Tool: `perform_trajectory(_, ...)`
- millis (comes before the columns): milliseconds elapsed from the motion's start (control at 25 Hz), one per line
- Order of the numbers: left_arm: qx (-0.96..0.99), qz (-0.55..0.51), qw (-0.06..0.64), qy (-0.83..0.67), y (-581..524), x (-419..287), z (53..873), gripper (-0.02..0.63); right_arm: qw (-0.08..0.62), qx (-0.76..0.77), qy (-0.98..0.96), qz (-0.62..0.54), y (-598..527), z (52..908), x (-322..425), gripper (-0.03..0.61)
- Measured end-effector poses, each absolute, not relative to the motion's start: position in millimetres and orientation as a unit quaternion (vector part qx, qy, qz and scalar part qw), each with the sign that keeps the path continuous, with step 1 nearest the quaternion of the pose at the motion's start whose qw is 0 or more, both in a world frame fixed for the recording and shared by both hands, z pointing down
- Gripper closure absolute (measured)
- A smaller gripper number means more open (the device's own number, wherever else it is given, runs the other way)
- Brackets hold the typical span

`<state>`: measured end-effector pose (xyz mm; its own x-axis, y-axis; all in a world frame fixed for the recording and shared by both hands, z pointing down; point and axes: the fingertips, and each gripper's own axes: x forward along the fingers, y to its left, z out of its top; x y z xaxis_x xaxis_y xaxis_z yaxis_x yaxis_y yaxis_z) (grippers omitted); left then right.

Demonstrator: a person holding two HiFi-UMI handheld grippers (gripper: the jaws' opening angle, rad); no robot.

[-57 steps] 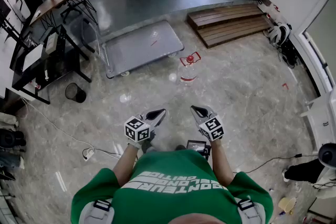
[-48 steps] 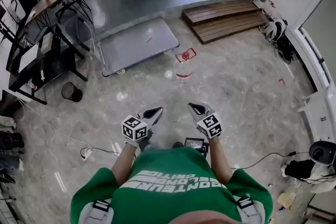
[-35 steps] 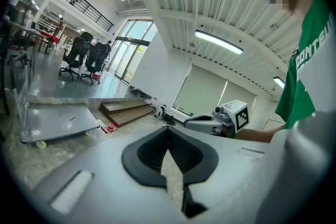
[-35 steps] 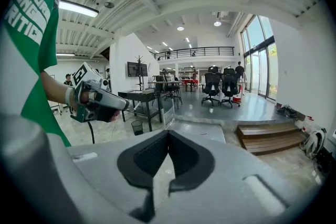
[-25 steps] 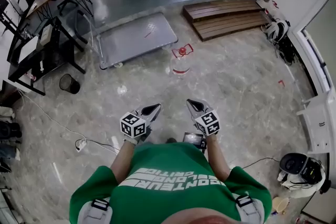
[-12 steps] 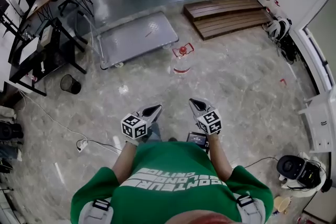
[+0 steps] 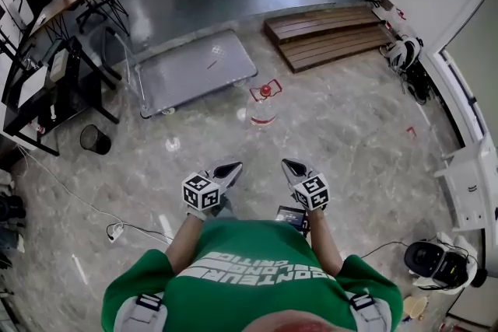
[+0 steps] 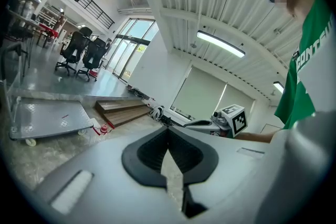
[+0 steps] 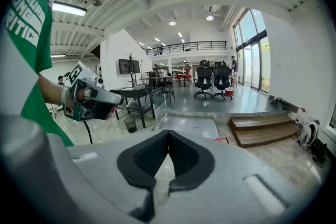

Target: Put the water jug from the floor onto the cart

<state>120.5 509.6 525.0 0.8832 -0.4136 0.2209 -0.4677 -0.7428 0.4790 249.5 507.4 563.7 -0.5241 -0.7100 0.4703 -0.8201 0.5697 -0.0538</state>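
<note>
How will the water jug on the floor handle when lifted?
The clear plastic water jug with a red cap is probably heavy if full; its fill level cannot be read. Its smooth round wall may slip; the red handle looks a surer hold. Standing upright, it seems stable.

**Water jug on floor beside cart**

The water jug (image 7: 263, 110) is clear plastic with a red cap (image 7: 265, 90) and a red carrying handle at the neck. It stands upright on the marble floor (image 7: 350, 136), near the right-hand end of the cart (image 7: 194, 74) but not touching it. The cart is a low grey flat platform on small wheels. Its upright push handle (image 7: 118, 50) is at the left end.
</note>
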Motion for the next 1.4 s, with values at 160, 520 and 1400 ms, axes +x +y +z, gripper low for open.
perform_trajectory(160,0.933,0.050,0.274,-0.227,476,116,525,0.600,0.204,0.452,-0.857,0.138,477,563,240,0.586)
perform_trajectory(520,0.936,0.038,0.268,-0.225,394,91,508,0.600,0.215,0.442,-0.860,0.137,398,553,206,0.586)
perform_trajectory(1400,0.914,0.013,0.288,-0.285,303,-46,519,0.600,0.231,0.374,-0.892,0.101,282,546,66,0.586)
